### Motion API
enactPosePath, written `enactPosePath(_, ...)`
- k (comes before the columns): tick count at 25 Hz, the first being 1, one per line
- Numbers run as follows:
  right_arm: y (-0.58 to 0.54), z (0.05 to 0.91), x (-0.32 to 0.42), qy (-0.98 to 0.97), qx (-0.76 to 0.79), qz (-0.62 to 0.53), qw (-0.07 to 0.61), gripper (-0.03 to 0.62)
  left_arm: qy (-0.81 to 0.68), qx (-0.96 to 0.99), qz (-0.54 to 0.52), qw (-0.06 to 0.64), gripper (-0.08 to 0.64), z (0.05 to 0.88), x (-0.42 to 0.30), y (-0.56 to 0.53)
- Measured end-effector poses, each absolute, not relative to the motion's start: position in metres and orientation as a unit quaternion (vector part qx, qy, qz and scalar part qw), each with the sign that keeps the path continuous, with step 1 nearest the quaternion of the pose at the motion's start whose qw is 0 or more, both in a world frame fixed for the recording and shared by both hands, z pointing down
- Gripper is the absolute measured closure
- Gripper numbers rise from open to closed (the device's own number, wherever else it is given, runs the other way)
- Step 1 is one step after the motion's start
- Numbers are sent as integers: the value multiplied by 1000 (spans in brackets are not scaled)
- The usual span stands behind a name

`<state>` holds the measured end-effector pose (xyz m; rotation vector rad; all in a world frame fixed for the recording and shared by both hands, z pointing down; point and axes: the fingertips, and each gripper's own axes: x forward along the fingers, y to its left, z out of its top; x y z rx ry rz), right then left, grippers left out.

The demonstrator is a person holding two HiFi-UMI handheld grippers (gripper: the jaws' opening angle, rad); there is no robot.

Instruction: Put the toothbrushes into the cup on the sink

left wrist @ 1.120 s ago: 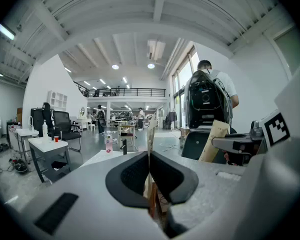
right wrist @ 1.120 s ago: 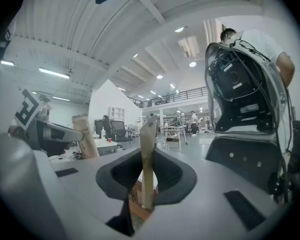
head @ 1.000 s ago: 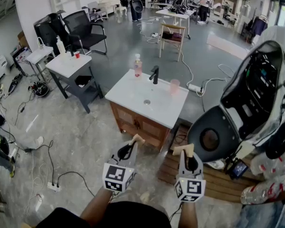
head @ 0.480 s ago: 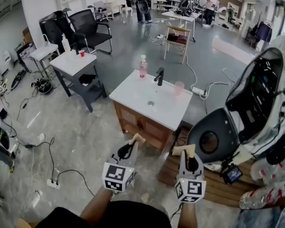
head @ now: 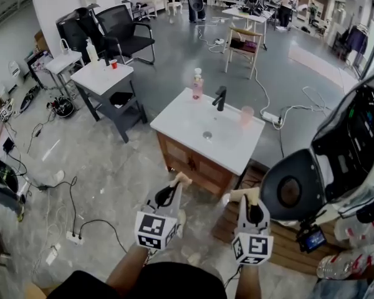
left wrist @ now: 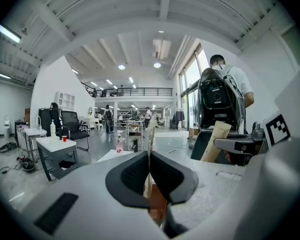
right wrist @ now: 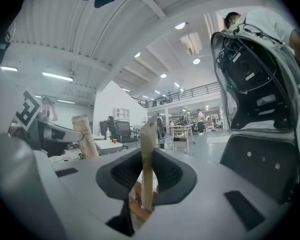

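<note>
Ahead stands the white sink top on its wooden cabinet, with a black faucet. A pink cup stands on it right of the faucet, and a pink soap bottle left of it. My left gripper is shut on a beige toothbrush, which shows edge-on between the pads in the left gripper view. My right gripper is shut on a second beige toothbrush that stands upright between its pads. Both grippers are held side by side, short of the sink and apart from it.
A grey side table with a bottle and a red cup stands to the left, with black office chairs behind it. Cables and a power strip lie on the floor. A wooden pallet and a large black-and-white machine shell are at the right.
The sink has come nearer and lower in the head view as I moved toward it. Both grippers went along and still hold their toothbrushes the same way.
</note>
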<state>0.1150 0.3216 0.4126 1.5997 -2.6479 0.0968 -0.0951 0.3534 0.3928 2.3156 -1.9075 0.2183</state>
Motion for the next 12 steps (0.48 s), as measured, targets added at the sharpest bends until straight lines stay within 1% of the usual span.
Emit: enactPosePath(12,213,431,56,-860,506,55,39,529,-636,763,78,89,554,403,-150,246)
